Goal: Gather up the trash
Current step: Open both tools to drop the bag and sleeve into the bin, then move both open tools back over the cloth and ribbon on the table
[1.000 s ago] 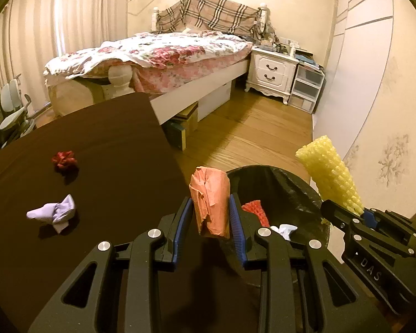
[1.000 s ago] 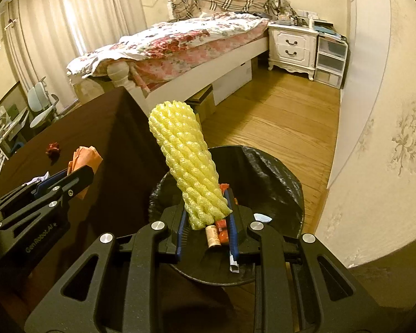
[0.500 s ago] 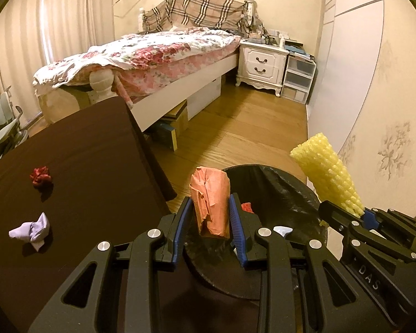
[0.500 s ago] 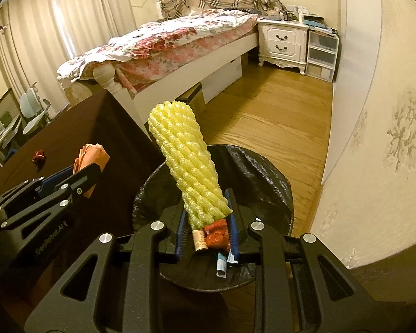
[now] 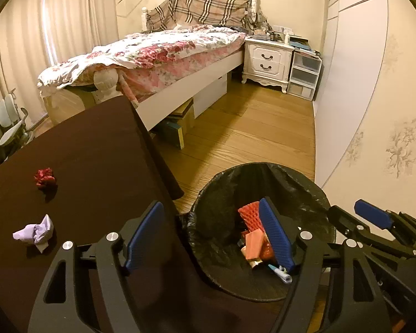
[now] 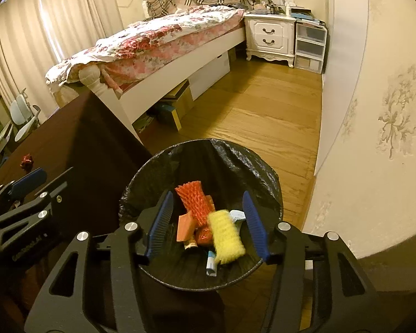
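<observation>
Inside the black-lined bin [image 6: 269, 183], between the spread jaws of the right gripper [image 6: 208, 223], a yellow foam net [image 6: 226, 236] lies blurred beside an orange pack [image 6: 185, 226] and a red net [image 6: 195, 199], its long axis running from the bin's near rim toward its far rim. Both grippers have just been opening; the left gripper [image 5: 208, 236] also stands wide and holds nothing. Left of the bin, the dark table [image 5: 97, 152] carries a red wad [image 5: 45, 176] and a purple wad [image 5: 36, 231]. Beyond the bin lie a wood floor [image 5: 249, 127] and a bed [image 5: 158, 52].

Dark table [image 5: 91, 149]; red wad [image 5: 44, 176], lilac wad [image 5: 35, 232]
</observation>
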The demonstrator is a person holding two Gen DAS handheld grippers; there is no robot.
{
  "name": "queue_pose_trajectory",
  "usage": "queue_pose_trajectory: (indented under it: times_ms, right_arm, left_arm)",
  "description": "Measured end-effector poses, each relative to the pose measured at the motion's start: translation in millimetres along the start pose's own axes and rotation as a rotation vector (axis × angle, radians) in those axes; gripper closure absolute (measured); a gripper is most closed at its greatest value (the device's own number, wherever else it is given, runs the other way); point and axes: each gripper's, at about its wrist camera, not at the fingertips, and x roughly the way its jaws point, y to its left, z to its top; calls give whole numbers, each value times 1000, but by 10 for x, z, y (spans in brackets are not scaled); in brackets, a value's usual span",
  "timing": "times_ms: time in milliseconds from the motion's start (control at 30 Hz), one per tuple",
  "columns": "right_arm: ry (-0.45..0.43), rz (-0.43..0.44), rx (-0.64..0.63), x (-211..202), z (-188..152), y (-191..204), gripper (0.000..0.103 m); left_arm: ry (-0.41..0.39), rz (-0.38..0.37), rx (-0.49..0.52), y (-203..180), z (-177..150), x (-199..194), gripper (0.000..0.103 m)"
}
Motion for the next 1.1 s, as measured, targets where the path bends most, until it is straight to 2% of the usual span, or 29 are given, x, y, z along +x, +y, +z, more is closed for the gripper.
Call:
queue_pose_trajectory:
  times_ms: [367,800,1100]
  right_arm:
    - [3,45,-41,-38,-28,398,43]
    - [37,147,-160,24,-94,1153,42]
    - [54,170,-211,60,-100,1276,41]
  left_arm:
    - [-20,80,-30,252,-80,-157,28]
    - [-7,255,-185,1059,-268,-280,27]
    - [27,292,-252,1402,-362,-237,27]
